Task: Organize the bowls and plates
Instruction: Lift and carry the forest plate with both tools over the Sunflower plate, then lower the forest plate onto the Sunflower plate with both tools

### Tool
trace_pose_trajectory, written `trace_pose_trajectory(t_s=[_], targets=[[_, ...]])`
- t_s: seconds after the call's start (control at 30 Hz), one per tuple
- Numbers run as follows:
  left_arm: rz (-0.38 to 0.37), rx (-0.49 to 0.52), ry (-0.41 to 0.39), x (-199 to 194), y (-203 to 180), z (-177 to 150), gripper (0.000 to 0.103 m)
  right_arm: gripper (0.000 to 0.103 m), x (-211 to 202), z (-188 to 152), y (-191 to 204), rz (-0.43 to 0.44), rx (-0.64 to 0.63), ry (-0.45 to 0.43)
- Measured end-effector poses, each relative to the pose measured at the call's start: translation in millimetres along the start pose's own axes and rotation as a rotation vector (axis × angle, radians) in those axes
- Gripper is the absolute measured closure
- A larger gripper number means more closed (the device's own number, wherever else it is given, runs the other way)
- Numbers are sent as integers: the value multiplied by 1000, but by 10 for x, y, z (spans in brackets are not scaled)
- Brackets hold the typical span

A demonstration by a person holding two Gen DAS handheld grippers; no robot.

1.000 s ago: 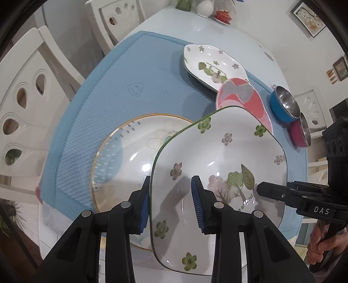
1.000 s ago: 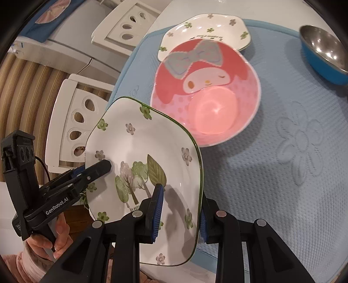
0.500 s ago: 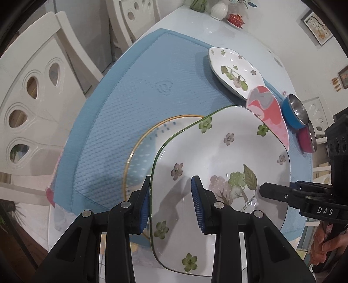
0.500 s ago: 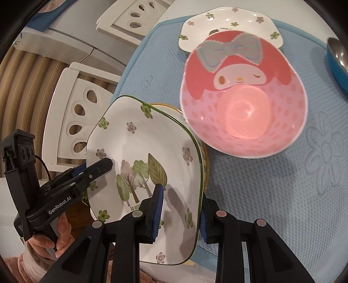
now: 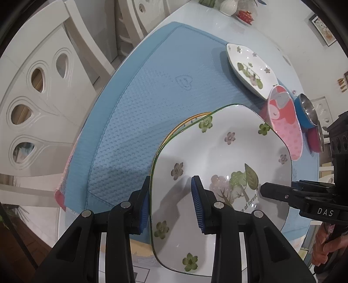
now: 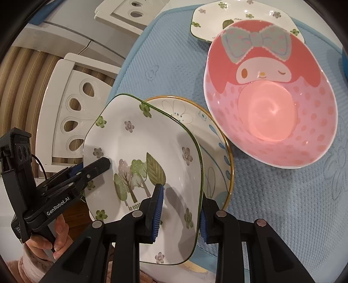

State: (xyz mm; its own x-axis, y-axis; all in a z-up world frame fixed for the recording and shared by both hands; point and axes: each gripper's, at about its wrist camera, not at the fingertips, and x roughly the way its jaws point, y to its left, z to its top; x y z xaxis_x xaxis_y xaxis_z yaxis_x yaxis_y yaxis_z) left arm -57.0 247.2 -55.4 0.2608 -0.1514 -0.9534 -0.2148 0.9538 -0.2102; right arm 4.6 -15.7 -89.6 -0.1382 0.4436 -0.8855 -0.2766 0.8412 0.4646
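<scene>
A white flower-and-tree plate with a green rim (image 5: 219, 152) (image 6: 139, 152) is held tilted above the blue mat by both grippers. My left gripper (image 5: 171, 202) is shut on its left rim; my right gripper (image 6: 179, 209) is shut on its right rim. Under it lies a round gold-rimmed plate (image 6: 217, 156) (image 5: 191, 118). A pink cartoon bowl (image 6: 269, 95) (image 5: 285, 122) sits just right of it. A second white flowered plate (image 5: 250, 67) (image 6: 239, 15) lies farther back.
A blue steel-lined bowl (image 5: 304, 111) and a magenta one (image 5: 315, 141) stand at the right mat edge. White chairs (image 5: 43, 87) (image 6: 71, 113) flank the table's left side. Small ornaments (image 5: 237, 10) sit at the far table end.
Both grippers have carried the flowered plate toward the table's near edge; it now covers more of the gold-rimmed plate in the left view, while the pink bowl looms closer in the right view.
</scene>
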Motion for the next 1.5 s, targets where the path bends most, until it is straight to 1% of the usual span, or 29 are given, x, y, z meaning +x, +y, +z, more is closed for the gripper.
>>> trace_pose_trajectory(t_s=[0.2, 0.37, 0.53, 0.73, 0.83, 0.97, 1.07, 1.17, 1.23, 1.37, 1.4, 1.43, 1.5], targets=[[6, 14, 16, 62, -7, 23, 72, 74, 111, 56, -32, -19, 23, 20], [9, 16, 25, 117, -15, 57, 73, 74, 155, 81, -65, -18, 36, 23], [17, 32, 24, 133, -35, 101, 72, 74, 214, 116, -76, -18, 48, 27], [33, 58, 42, 188, -112, 132, 72, 73, 238, 114, -143, -25, 70, 29], [26, 54, 61, 247, -126, 139, 72, 73, 222, 115, -168, -31, 72, 25], [5, 26, 69, 274, -83, 146, 72, 73, 228, 107, -192, -7, 82, 21], [-5, 10, 74, 270, -58, 150, 72, 73, 248, 102, -172, -7, 82, 21], [0, 13, 78, 267, -56, 149, 72, 73, 272, 112, -159, -3, 96, 23], [2, -6, 87, 280, -57, 173, 72, 72, 254, 118, -202, -2, 107, 25], [12, -45, 107, 291, -53, 206, 72, 70, 264, 136, -129, -39, 95, 33], [18, -41, 108, 293, -58, 204, 72, 68, 268, 139, -103, -47, 90, 36], [26, -32, 109, 296, -72, 203, 69, 68, 272, 148, -85, -51, 85, 36], [35, -22, 111, 302, -97, 204, 69, 66, 282, 156, -60, -57, 79, 34]])
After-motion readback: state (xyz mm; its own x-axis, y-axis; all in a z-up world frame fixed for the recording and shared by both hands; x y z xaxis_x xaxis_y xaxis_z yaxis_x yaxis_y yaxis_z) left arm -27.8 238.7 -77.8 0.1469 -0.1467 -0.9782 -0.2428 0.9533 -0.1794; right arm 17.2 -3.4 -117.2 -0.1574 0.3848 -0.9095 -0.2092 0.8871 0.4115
